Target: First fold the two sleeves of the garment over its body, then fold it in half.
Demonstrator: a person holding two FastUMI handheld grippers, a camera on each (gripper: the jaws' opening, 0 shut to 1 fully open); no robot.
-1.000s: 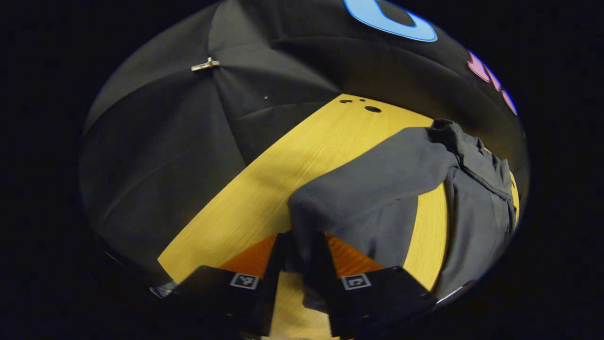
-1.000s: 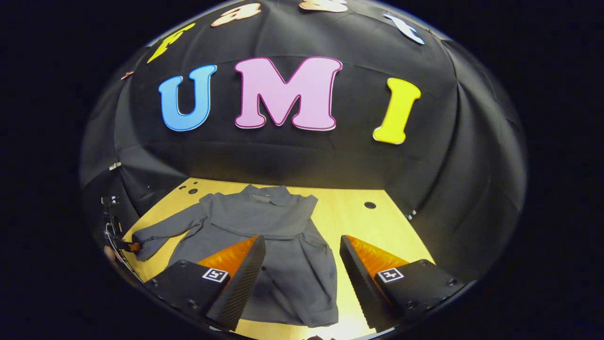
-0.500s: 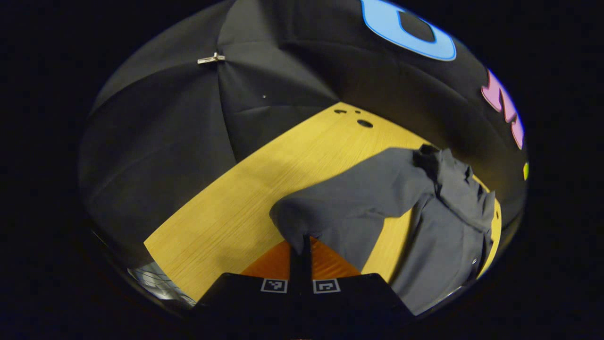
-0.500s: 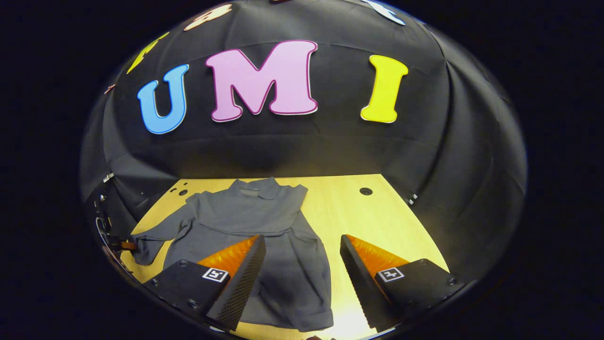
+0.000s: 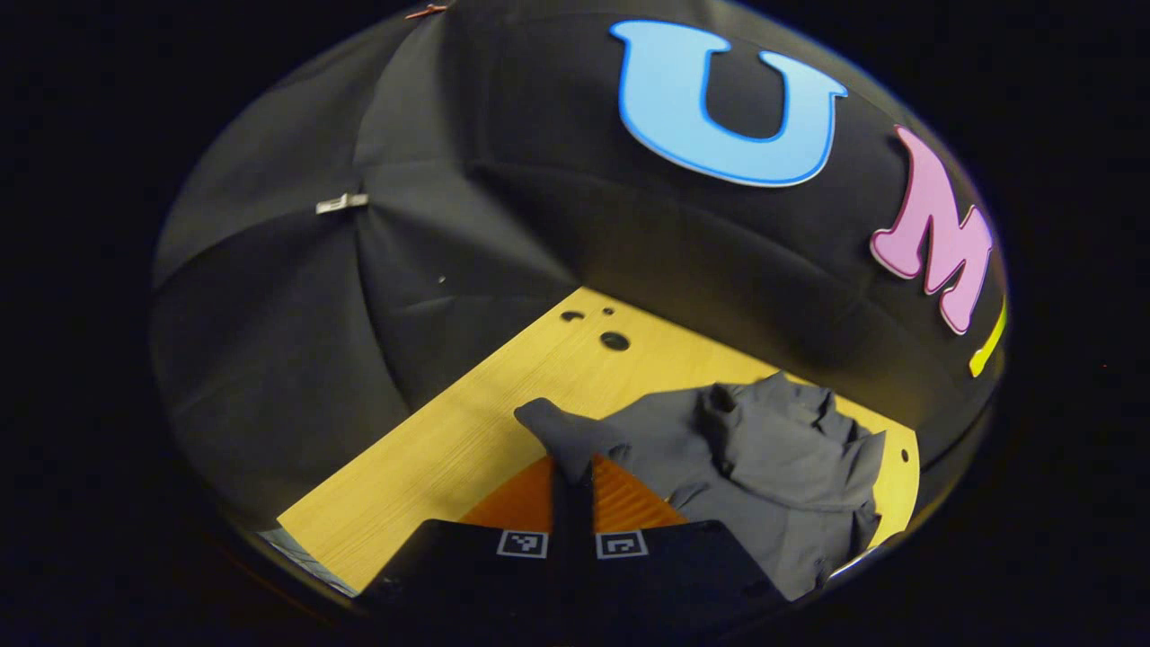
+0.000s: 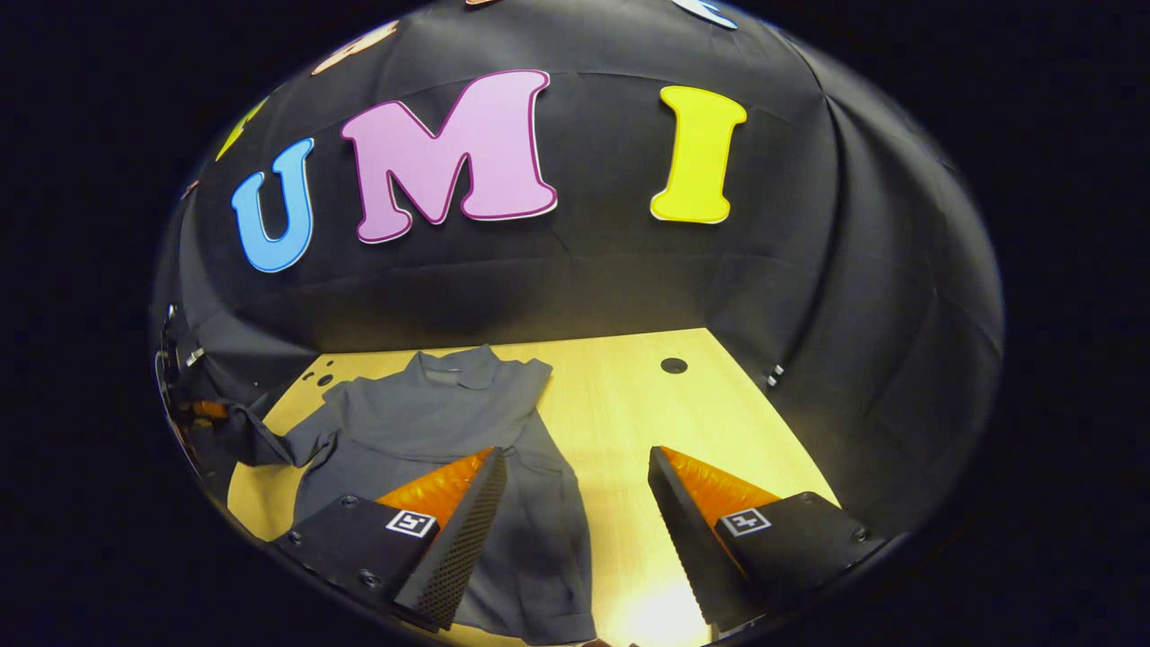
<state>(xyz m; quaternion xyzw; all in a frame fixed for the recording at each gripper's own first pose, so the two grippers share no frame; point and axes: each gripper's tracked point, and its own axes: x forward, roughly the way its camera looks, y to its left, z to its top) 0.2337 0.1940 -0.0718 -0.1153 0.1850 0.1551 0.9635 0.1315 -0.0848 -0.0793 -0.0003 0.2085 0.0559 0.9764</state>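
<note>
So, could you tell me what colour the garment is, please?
Plain dark grey, no pattern; the garment shows best in the right gripper view.

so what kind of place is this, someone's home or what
Not a home, more likely a staged recording booth. Black cloth is draped as walls around a bare wooden table, with only a grey garment laid on it. The left gripper pinches its sleeve; the right gripper hovers open.
</note>
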